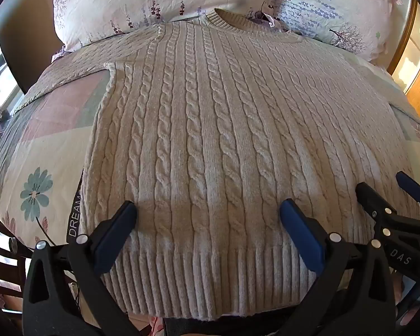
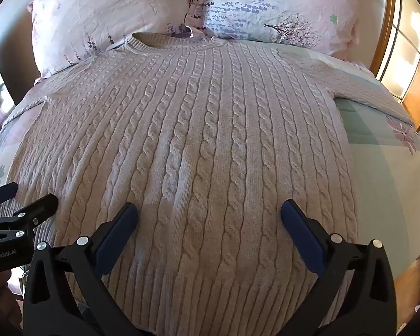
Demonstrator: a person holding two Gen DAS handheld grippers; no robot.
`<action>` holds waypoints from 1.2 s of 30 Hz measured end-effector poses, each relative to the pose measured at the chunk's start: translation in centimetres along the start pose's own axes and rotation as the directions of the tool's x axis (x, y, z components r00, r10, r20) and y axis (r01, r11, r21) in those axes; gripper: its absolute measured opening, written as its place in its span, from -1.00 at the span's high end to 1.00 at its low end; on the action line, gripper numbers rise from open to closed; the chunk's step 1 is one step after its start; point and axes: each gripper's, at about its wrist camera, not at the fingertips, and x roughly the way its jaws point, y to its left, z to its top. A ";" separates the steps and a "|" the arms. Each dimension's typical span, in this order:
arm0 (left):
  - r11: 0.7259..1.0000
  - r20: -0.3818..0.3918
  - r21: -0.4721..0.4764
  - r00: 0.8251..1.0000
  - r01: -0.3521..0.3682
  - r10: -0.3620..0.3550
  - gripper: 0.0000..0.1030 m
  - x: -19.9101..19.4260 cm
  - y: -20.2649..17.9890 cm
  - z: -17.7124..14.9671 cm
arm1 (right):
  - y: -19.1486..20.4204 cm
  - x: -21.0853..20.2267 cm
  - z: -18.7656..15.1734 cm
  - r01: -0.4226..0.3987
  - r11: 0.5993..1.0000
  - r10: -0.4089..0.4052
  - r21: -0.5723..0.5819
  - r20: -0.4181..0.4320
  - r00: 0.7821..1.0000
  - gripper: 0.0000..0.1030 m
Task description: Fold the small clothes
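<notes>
A cream cable-knit sweater (image 1: 210, 128) lies flat and face up on the bed, collar at the far end by the pillows, ribbed hem nearest me. It also fills the right wrist view (image 2: 198, 145). Its sleeves spread out to the left (image 1: 70, 67) and right (image 2: 372, 95). My left gripper (image 1: 208, 212) is open and empty, hovering over the left half of the hem. My right gripper (image 2: 209, 214) is open and empty over the right half of the hem. Each gripper shows at the edge of the other's view, the right one (image 1: 386, 193) and the left one (image 2: 28, 198).
Two floral pillows (image 1: 159, 2) (image 2: 280, 8) lie behind the collar. The patchwork bedsheet (image 1: 42, 156) with flower prints shows on both sides of the sweater. A wooden headboard and cabinet (image 2: 417, 89) stand at the right. A dark chair (image 1: 2, 268) is at the lower left.
</notes>
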 end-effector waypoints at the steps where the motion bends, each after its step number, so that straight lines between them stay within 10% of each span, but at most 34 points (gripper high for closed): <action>1: 1.000 0.001 0.000 1.000 0.000 0.000 -0.97 0.0 0.0 0.0 | 0.0 0.0 0.0 -0.001 1.000 0.001 0.001 -0.001 1.000 -0.97; 36: 1.000 0.013 0.003 1.000 -0.002 0.002 -0.97 0.2 0.2 0.4 | 0.0 0.2 0.0 0.001 1.000 -0.001 0.000 -0.003 1.000 -0.97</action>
